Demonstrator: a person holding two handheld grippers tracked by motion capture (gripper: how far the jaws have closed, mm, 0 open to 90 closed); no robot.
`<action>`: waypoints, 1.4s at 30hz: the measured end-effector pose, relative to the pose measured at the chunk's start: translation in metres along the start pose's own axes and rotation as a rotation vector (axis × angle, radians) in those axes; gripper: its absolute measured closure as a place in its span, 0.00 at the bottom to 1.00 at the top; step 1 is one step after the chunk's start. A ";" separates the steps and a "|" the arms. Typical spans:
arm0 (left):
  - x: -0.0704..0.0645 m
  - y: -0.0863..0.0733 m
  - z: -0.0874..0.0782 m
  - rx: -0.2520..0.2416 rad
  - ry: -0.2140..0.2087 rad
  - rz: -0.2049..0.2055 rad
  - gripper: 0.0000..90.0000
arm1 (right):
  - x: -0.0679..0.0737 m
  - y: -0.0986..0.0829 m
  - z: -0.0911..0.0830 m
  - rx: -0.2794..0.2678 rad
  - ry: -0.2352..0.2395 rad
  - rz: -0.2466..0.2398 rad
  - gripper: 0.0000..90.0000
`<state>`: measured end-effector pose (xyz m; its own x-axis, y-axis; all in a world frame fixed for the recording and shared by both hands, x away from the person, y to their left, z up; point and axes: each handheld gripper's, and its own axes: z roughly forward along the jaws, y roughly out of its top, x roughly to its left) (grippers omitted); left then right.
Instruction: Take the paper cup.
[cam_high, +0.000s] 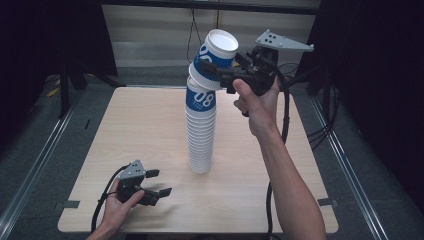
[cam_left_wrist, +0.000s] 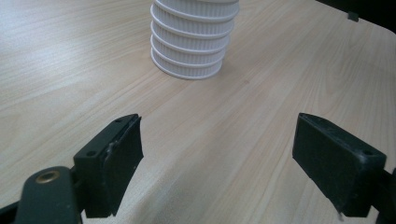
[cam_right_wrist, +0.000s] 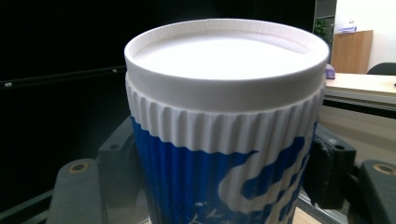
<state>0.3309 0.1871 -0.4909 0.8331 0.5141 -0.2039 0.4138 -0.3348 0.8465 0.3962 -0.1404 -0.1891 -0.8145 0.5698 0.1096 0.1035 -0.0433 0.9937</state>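
A tall stack of ribbed white paper cups (cam_high: 201, 135) stands upside down at the table's middle; its base rims (cam_left_wrist: 191, 44) show ahead in the left gripper view. The upper cups carry blue "08" print. My right gripper (cam_high: 218, 67) is shut on the topmost blue and white cup (cam_high: 216, 50), tilted to the right above the stack, its flat white bottom (cam_right_wrist: 224, 49) toward the camera between both jaws. My left gripper (cam_high: 159, 183) rests open near the table's front left, nothing between its pads (cam_left_wrist: 116, 163).
The light wooden table (cam_high: 125, 130) has bare surface around the stack. Metal rails (cam_high: 35, 165) run along both sides of the table. Cables (cam_high: 285, 120) trail from the right gripper over the table's right side. Dark curtains stand behind.
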 end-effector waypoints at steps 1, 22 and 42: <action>0.000 0.000 0.000 0.001 -0.001 -0.001 0.18 | -0.001 0.000 -0.002 0.002 -0.004 -0.002 0.30; 0.001 0.001 0.004 -0.008 -0.012 -0.005 0.18 | -0.016 -0.012 -0.057 0.046 -0.102 -0.015 0.30; -0.006 0.009 0.007 -0.059 -0.013 -0.018 0.18 | -0.021 -0.089 -0.073 0.173 -0.104 0.033 0.30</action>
<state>0.3320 0.1760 -0.4857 0.8304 0.5093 -0.2259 0.4073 -0.2784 0.8698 0.3629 -0.2084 -0.2777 -0.7469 0.6521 0.1300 0.2327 0.0733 0.9698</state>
